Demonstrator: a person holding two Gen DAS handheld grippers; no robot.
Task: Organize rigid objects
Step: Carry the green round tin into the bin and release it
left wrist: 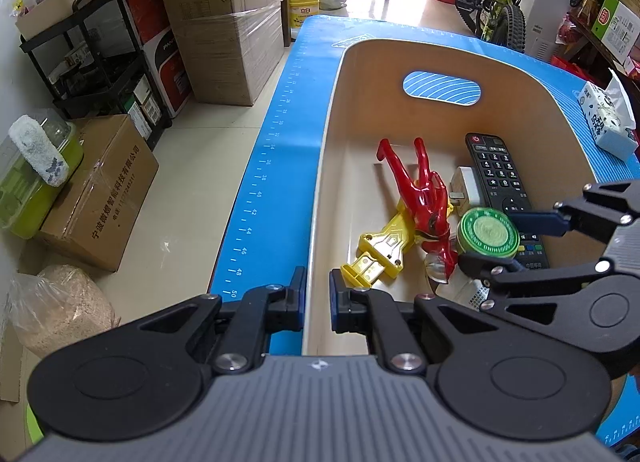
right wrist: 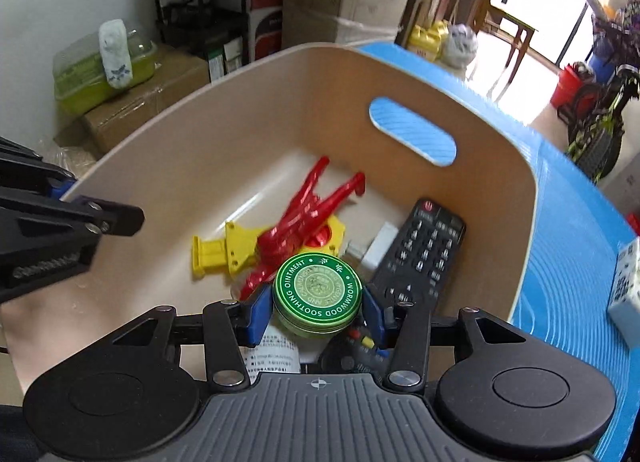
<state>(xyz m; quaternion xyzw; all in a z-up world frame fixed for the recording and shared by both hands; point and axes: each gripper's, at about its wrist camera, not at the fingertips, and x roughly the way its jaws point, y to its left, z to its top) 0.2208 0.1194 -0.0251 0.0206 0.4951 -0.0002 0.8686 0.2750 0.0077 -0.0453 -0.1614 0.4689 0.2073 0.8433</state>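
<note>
A beige bin (left wrist: 400,57) (right wrist: 224,109) stands on a blue mat (left wrist: 280,141). In it lie a red toy figure (left wrist: 424,193) (right wrist: 304,217), a yellow plastic toy (left wrist: 384,250) (right wrist: 224,250), a black remote (left wrist: 500,181) (right wrist: 424,254) and a white adapter (left wrist: 466,185) (right wrist: 380,248). My right gripper (right wrist: 318,306) (left wrist: 516,238) is shut on a green round ointment tin (right wrist: 318,294) (left wrist: 488,232), held inside the bin above the remote. My left gripper (left wrist: 318,302) is shut on the bin's left wall near the front corner.
A tissue pack (left wrist: 608,121) (right wrist: 626,290) lies on the mat right of the bin. Cardboard boxes (left wrist: 224,21), a black shelf cart (left wrist: 92,53) and a green container (left wrist: 36,177) stand on the floor to the left. A bicycle (left wrist: 496,1) stands behind the table.
</note>
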